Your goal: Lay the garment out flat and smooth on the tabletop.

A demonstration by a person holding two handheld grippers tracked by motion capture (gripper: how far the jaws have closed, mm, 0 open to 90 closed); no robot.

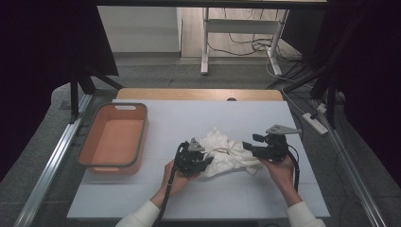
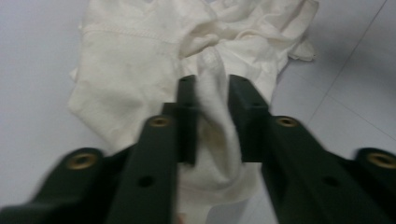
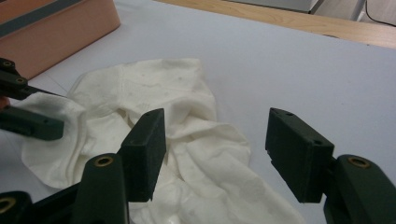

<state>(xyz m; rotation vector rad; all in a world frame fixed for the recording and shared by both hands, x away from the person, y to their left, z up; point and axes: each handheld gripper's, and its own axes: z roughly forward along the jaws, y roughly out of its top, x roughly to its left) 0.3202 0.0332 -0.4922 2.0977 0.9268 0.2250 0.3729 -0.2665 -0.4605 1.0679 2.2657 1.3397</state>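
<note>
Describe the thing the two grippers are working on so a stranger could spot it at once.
Start at the pale grey table top and look right of the orange plastic bin with the grey rim, toward the near edge. Between the left gripper and the right gripper lies a crumpled cream-white cloth garment. It is the one soft, wrinkled, pale thing there, with a stitched seam, and a fold of it sits between the left fingers.

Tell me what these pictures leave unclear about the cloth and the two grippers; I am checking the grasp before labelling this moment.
- White cloth: what garment it is; crumpled in all three views.
- Left gripper: whether its jaws truly pinch the fold between them; its own view is blurred and close.
- Right gripper: open above the cloth, but whether its jaws touch it is unclear.
- Orange bin: cut off by the edge in the right gripper view.
</note>
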